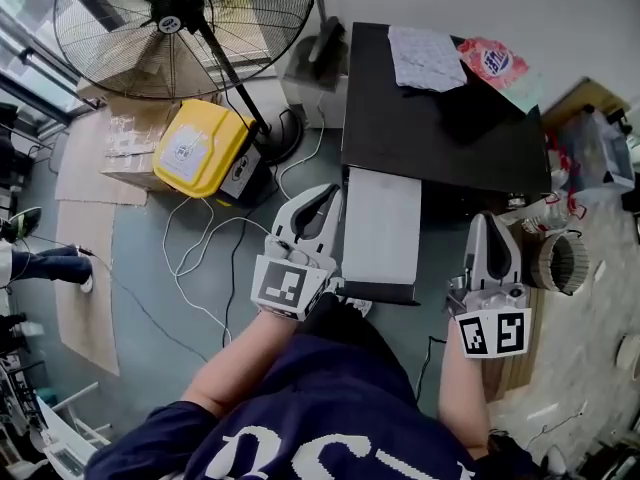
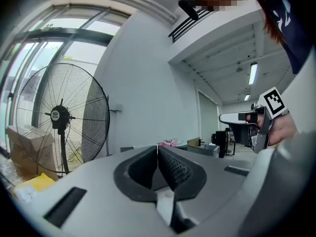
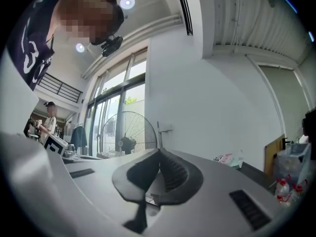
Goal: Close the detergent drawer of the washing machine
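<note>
Grey-blue floor [image 1: 150, 268] fills the head view, crossed by white cables [image 1: 200, 258], with a pedestal fan [image 1: 180, 28] and a yellow-lidded box [image 1: 200, 148] at upper left.

**Task object, position.** The washing machine [image 1: 440, 118] shows its dark top, which carries a crumpled cloth [image 1: 425, 56] and a detergent pouch [image 1: 495, 63]. The detergent drawer [image 1: 382, 223] stands pulled out from the machine's front toward the person. It lies between the two grippers.

**Task object, appearance.** The drawer is a pale grey, flat, rectangular tray. It ends nearest the person in a narrow dark front panel [image 1: 378, 292]. Its compartments cannot be made out.

**Grippers.** The left gripper [image 1: 325, 196] lies just beside the drawer's left edge, and no contact is evident. The right gripper [image 1: 490, 223] is well apart on the other side. In the left gripper view the left gripper [image 2: 158, 149] has its fingers pressed together on nothing. In the right gripper view the right gripper [image 3: 159, 154] is in the same state.

**Handling (judged).**
- The drawer is probably light, rigid plastic running on guides, so it should slide under modest force.
- No grasp is needed. Closed fingers set against the middle of the front panel and pushed straight toward the machine should serve.
- An off-centre push could skew the tray and jam it.
- The smooth panel may let the fingers slip.
</note>
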{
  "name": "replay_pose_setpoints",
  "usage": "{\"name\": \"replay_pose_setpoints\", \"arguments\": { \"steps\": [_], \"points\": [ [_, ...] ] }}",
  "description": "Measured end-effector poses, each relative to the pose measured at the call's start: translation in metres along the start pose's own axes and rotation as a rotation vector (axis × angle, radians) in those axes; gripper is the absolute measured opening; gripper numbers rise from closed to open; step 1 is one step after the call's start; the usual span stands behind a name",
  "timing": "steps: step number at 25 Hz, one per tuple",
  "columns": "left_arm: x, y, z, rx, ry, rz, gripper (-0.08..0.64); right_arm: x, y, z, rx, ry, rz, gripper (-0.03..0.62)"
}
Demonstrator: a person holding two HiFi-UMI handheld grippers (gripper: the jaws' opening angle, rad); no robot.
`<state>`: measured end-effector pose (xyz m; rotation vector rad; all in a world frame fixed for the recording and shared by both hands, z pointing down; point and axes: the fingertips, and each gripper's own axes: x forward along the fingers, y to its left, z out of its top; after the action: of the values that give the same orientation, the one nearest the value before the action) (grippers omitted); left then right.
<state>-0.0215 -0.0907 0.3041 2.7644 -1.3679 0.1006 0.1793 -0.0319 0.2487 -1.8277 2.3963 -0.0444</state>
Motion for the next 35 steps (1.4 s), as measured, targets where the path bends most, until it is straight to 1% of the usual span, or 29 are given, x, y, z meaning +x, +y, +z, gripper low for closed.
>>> {"name": "replay_pose_setpoints", "arguments": {
  "steps": [5, 9, 11, 14, 17, 19, 21, 23, 24, 26, 27, 29, 31, 33, 35],
  "points": [
    [0.002, -0.003, -0.017, -0.019, 0.017, -0.055, 0.019, -0.005, -0.004, -0.023, 0.011, 0.052, -0.010, 0.015],
    [-0.002, -0.004, -0.033, -0.041, 0.039, -0.082, 0.020, -0.012, -0.004, -0.046, 0.020, 0.105, 0.008, 0.015],
    [-0.006, -0.008, -0.045, -0.048, 0.057, -0.100, 0.020, -0.018, -0.002, -0.062, 0.012, 0.139, 0.032, 0.015],
    [-0.014, -0.016, -0.062, -0.043, 0.070, -0.129, 0.020, -0.029, 0.000, -0.085, -0.029, 0.200, 0.070, 0.015],
    [-0.023, -0.024, -0.069, -0.054, 0.039, -0.159, 0.020, -0.045, -0.004, -0.109, -0.016, 0.265, 0.113, 0.017],
    [-0.027, -0.029, -0.074, -0.066, 0.022, -0.184, 0.031, -0.056, -0.003, -0.132, -0.013, 0.327, 0.151, 0.017],
    [-0.032, -0.035, -0.086, -0.062, 0.039, -0.217, 0.083, -0.069, 0.003, -0.159, -0.048, 0.398, 0.188, 0.017],
    [-0.039, -0.040, -0.100, -0.054, 0.066, -0.249, 0.105, -0.084, 0.013, -0.183, -0.102, 0.458, 0.223, 0.017],
    [-0.044, -0.043, -0.107, -0.051, 0.079, -0.263, 0.110, -0.092, 0.017, -0.193, -0.105, 0.479, 0.241, 0.017],
    [-0.055, -0.048, -0.122, -0.048, 0.111, -0.296, 0.112, -0.109, 0.023, -0.210, -0.052, 0.511, 0.264, 0.017],
    [-0.061, -0.051, -0.131, -0.050, 0.130, -0.317, 0.112, -0.116, 0.024, -0.217, -0.012, 0.523, 0.273, 0.039],
    [-0.072, -0.057, -0.149, -0.067, 0.173, -0.370, 0.112, -0.127, 0.029, -0.229, 0.048, 0.542, 0.308, 0.108],
    [-0.083, -0.062, -0.165, -0.088, 0.219, -0.420, 0.112, -0.134, 0.037, -0.239, 0.052, 0.555, 0.368, 0.160],
    [-0.092, -0.068, -0.177, -0.091, 0.261, -0.457, 0.112, -0.140, 0.045, -0.247, 0.054, 0.564, 0.420, 0.195],
    [-0.099, -0.073, -0.186, -0.087, 0.268, -0.481, 0.115, -0.144, 0.052, -0.255, 0.064, 0.580, 0.447, 0.235]
  ]
}}
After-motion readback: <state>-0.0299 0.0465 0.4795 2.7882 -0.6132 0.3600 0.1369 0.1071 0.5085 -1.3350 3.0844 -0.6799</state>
